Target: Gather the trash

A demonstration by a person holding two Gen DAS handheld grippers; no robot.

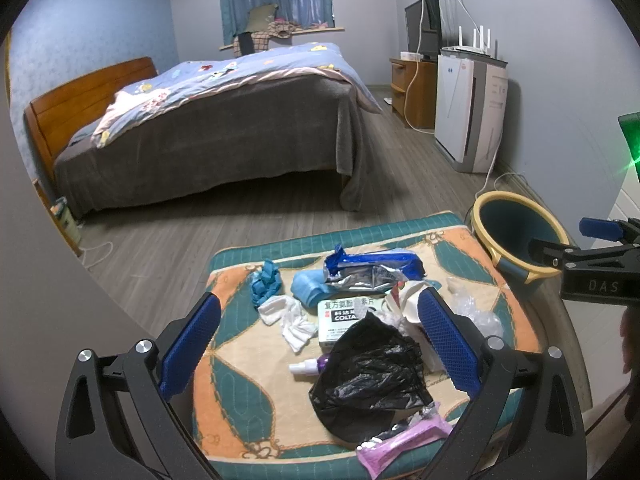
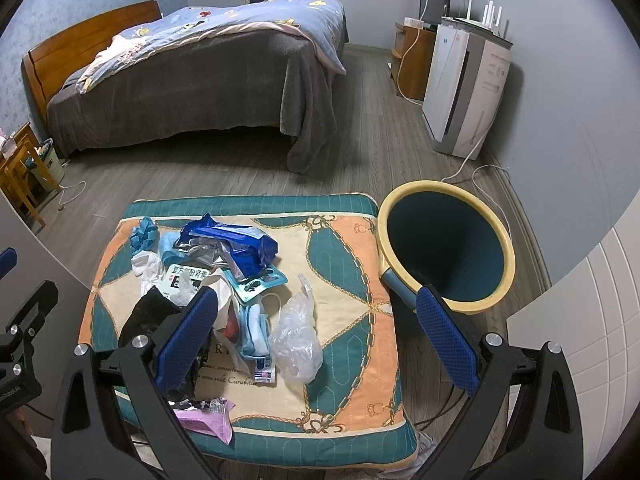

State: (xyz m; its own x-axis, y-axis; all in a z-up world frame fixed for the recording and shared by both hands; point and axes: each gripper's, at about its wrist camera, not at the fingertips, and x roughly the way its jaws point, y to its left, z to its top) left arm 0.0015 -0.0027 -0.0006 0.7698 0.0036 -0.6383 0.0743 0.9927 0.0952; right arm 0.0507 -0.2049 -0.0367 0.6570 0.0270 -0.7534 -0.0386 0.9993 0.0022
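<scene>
Behind the black bag (image 1: 370, 372), a half-hidden medicine box (image 1: 344, 314); both tools (image 1: 320, 344) (image 2: 316, 334) wide apart, empty.

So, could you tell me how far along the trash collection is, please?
Nothing looks done: the bin appears empty. Nothing is in hand; the left gripper and right gripper are open over the cushion. Everything is left: black bag, clear bag, blue wrapper, pill box, pink packet.
</scene>
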